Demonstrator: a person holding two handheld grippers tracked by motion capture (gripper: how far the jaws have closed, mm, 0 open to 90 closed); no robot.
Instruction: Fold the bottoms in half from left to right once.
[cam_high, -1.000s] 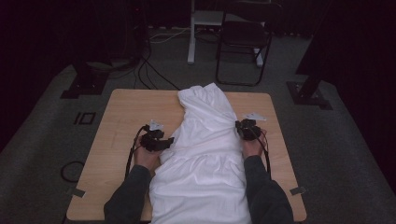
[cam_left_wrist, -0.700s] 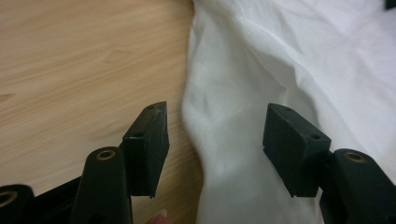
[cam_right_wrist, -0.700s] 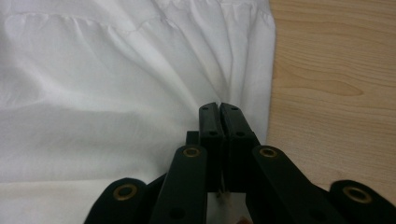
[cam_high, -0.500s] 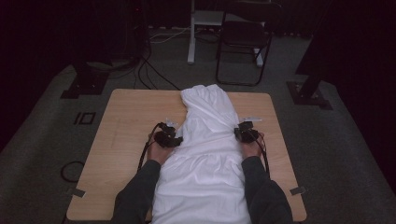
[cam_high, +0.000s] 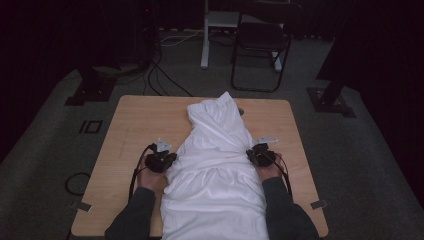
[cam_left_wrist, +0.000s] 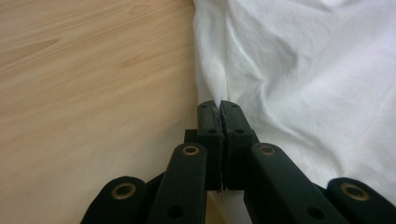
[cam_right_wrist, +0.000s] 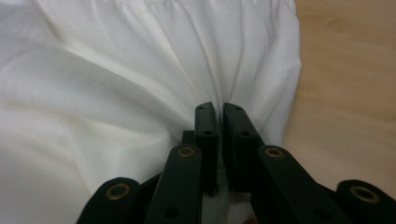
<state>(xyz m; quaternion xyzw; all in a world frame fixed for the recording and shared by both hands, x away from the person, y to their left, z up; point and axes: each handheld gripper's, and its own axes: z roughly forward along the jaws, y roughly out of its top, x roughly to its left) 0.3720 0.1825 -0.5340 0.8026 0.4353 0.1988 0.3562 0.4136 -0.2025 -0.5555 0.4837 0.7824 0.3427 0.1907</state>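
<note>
1. Here, a white garment (cam_high: 215, 170) lies lengthwise down the middle of the wooden surface (cam_high: 130, 125), its narrow end toward the far edge and its wide end hanging over the near edge, between the person's forearms.
2. The left hand-held gripper (cam_high: 170, 159) sits at the garment's left edge; its jaws have just been closing and now stand together, with a thin fold of the white fabric pinched between them, as the left gripper view (cam_left_wrist: 219, 109) shows.
3. The right hand-held gripper (cam_high: 252, 154) sits at the garment's right edge, about level with the left one. In the right gripper view (cam_right_wrist: 219, 112) its jaws have just been opening slightly; a narrow slit shows between them, with bunched cloth gathered at their tips.
4. Creases run across the garment from one hand-held gripper to the other.
5. Beyond the surface's far edge, a dark chair (cam_high: 260, 45) stands on the grey floor.
</note>
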